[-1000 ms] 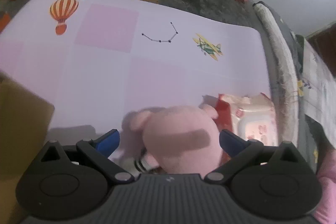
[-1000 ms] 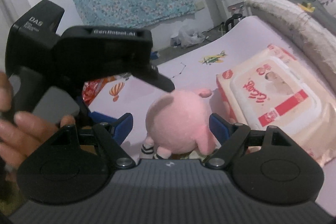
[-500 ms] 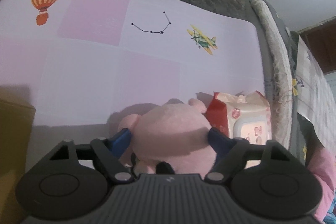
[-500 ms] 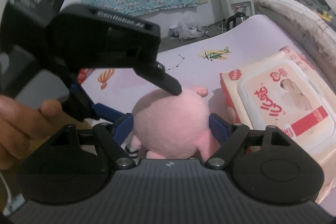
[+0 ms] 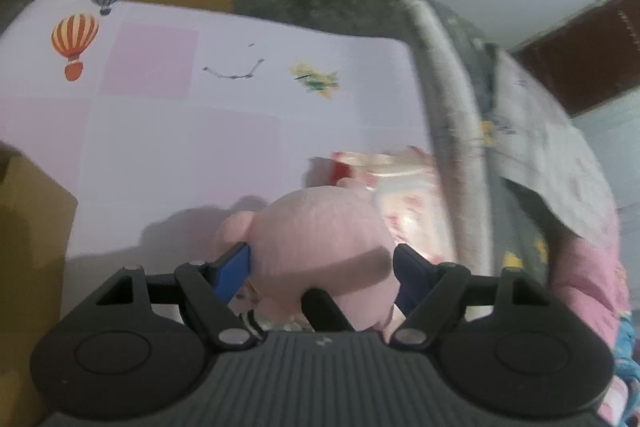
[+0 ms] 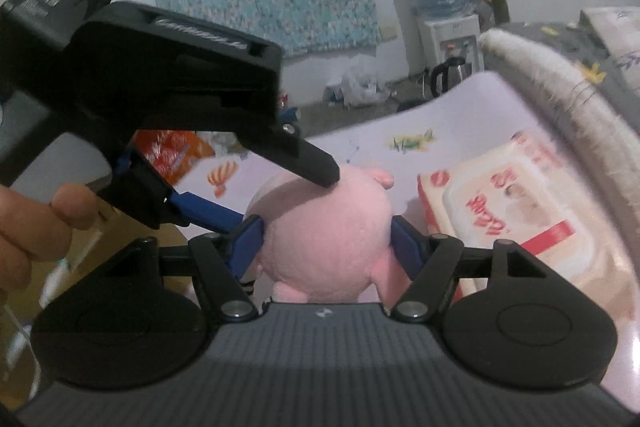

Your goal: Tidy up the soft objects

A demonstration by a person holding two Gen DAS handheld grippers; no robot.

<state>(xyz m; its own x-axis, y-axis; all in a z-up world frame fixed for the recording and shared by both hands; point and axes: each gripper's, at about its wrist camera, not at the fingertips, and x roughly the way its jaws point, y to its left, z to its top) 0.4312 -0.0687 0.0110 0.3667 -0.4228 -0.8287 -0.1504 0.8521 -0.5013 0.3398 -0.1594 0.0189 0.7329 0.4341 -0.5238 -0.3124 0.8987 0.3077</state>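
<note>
While both sets of tongs crowd one target, worth noting the round pink plush pig toy (image 6: 326, 231) sits dead centre, low in both views, on the pale pink printed play mat (image 5: 180, 147). Right tongs (image 6: 326, 241) closed onto its sides, blue pads pressing the fur. Left tongs (image 5: 320, 269) narrowed around it from above, one pad touching, other looks just touching too, hard to call through the blur. No real long axis, basically a ball; both hands equally near. Just right of it, a soft white-and-red wet wipes pack (image 6: 520, 211) with red Chinese characters and a baby photo. "DAS" readable on the left handle, upper left of the right view; other lettering too blurred.
</note>
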